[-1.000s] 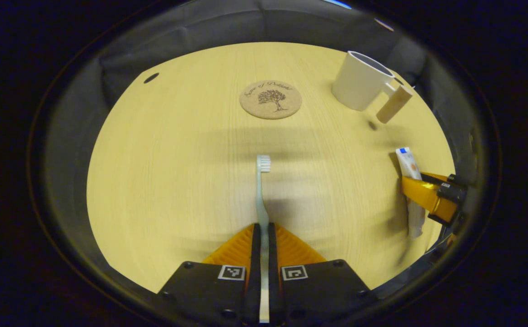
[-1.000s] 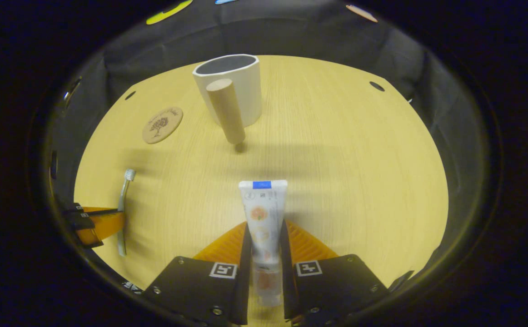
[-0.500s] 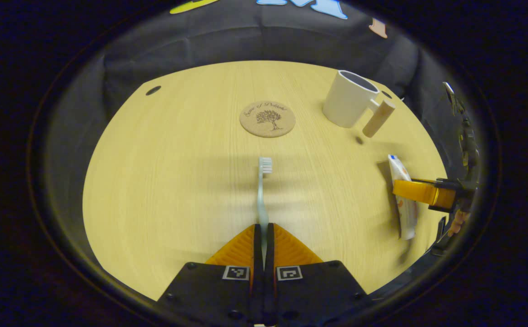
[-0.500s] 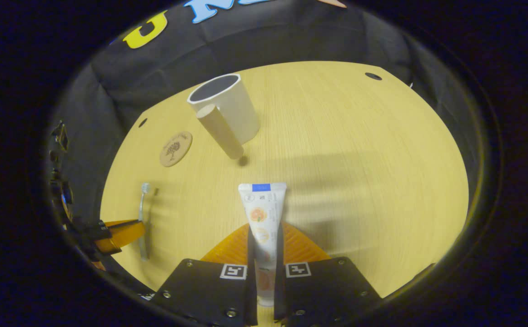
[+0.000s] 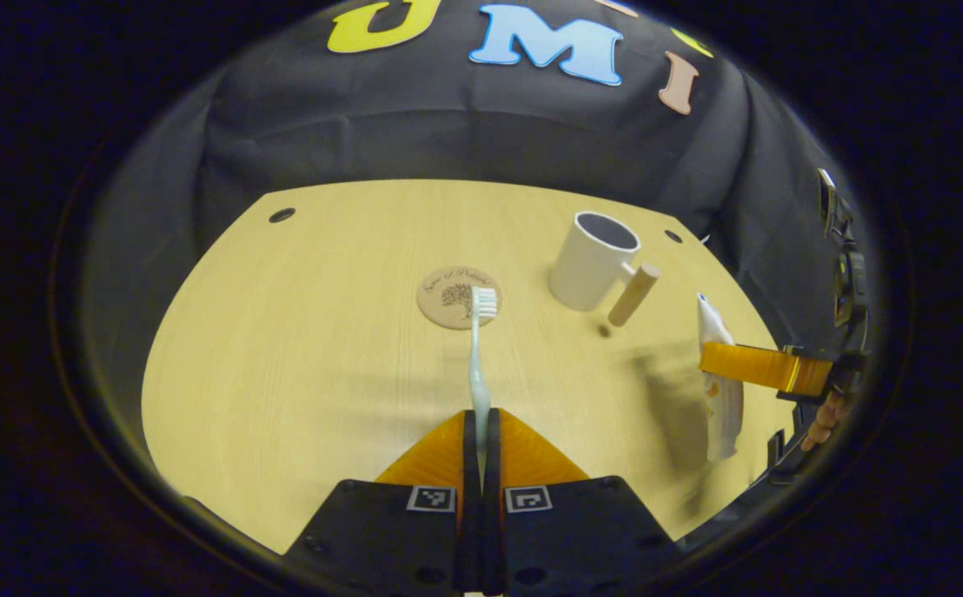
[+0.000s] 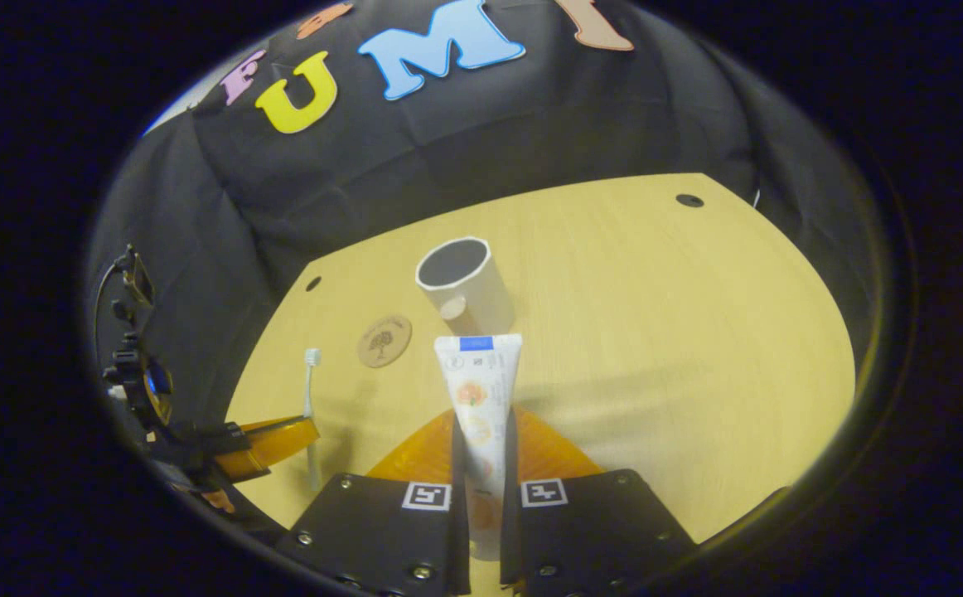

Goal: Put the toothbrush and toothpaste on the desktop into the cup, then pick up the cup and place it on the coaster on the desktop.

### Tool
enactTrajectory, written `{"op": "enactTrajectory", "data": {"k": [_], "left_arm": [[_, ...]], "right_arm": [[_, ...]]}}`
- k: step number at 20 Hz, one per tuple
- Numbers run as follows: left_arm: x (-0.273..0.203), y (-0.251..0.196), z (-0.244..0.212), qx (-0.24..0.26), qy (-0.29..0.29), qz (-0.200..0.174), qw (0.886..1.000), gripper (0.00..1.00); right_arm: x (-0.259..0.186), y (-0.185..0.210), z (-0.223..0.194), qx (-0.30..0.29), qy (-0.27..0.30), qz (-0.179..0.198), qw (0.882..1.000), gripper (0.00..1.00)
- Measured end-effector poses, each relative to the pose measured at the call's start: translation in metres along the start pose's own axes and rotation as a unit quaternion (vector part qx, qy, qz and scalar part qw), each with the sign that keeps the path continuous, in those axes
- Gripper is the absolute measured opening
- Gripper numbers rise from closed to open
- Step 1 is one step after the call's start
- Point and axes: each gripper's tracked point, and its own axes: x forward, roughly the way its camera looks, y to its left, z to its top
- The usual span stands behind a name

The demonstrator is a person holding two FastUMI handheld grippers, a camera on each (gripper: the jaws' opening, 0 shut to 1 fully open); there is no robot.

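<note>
the toothbrush [image 5: 476, 365] is standing out forward from the left gripper [image 5: 481, 427], whose two fingers are clamped on its handle, bristle end pointing away and up off the desktop [image 5: 299, 348]. the toothpaste [image 6: 479, 398] is sitting the same way in the right gripper [image 6: 481, 439], pinched on both sides low on the tube, its flat crimped end leading. the cup [image 6: 466, 286] is standing upright and empty on the wood, well ahead of both grippers, its wooden peg handle [image 5: 633, 293] sticking out toward the near side; in the right gripper view the cup is lying almost straight beyond the tube's tip. the coaster [image 5: 457, 296] is lying flat just beside the cup, bare, between it and the toothbrush's line.

the likeliest trouble, as i'm judging it, is coming from the narrow cup mouth: both items are being carried at once toward one opening, so the two grippers may be crowding each other over the rim. the toothbrush is thin and gripped far back, so it may be pivoting in the fingers and missing the mouth. the tube is soft, so a hard squeeze may be deforming it or letting it slide. a long item knocking the rim or the peg handle could be tipping the light cup over.
</note>
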Motion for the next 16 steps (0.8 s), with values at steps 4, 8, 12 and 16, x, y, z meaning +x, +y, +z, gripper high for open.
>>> {"op": "enactTrajectory", "data": {"k": [4,8,12,16], "left_arm": [[-0.006,-0.005,0.028,-0.004,-0.051,-0.010,0.999,0.08],[-0.009,-0.014,0.059,-0.007,-0.101,-0.021,0.995,0.08],[-0.004,-0.017,0.084,0.001,-0.140,-0.026,0.990,0.08],[0.001,-0.021,0.110,-0.011,-0.181,-0.039,0.983,0.08]], "right_arm": [[-0.007,0.015,0.032,-0.016,-0.053,0.019,0.998,0.16],[-0.007,0.023,0.058,-0.028,-0.102,0.035,0.994,0.16],[0.002,0.033,0.084,-0.037,-0.139,0.037,0.989,0.16],[0.010,0.041,0.118,-0.033,-0.187,0.046,0.981,0.16]]}}
